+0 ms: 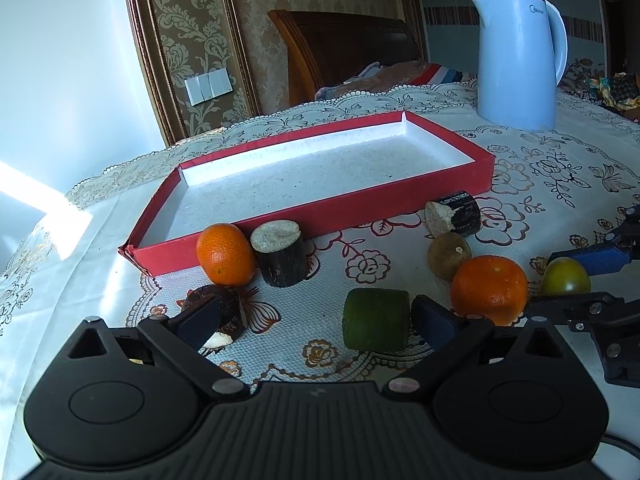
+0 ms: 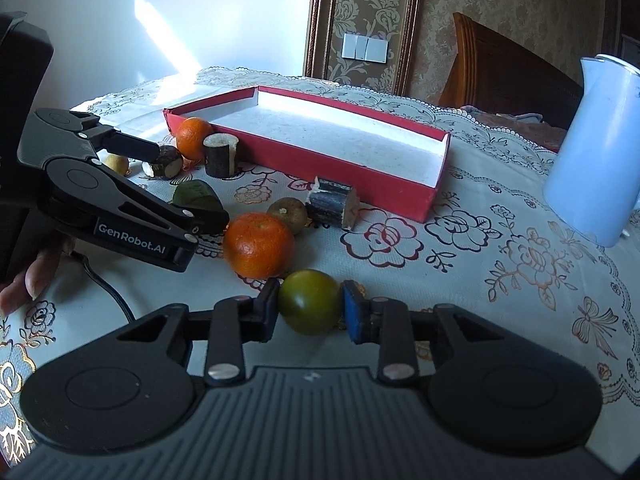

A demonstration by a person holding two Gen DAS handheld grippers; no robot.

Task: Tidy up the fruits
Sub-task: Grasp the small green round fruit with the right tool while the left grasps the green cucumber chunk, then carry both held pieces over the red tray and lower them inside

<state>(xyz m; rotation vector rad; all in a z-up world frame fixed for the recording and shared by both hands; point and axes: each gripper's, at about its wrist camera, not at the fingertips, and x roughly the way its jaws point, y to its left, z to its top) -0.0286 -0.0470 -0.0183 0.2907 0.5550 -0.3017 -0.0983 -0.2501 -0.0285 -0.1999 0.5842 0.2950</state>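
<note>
While R hand-held gripper [image 2: 310, 306] clamps green tomato [image 2: 310, 301], pointing downward.

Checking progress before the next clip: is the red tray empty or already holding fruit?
Empty. The red tray shows only its bare white floor in both views; the oranges lie outside on the tablecloth.

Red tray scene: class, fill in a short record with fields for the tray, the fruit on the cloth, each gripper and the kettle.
tray: red tray, white inside, holds nothing
loose fruit: two oranges on the tablecloth
right gripper: pads against a green tomato
left gripper: open, holds nothing, beside a green block
kettle: blue kettle upright behind the tray
</note>
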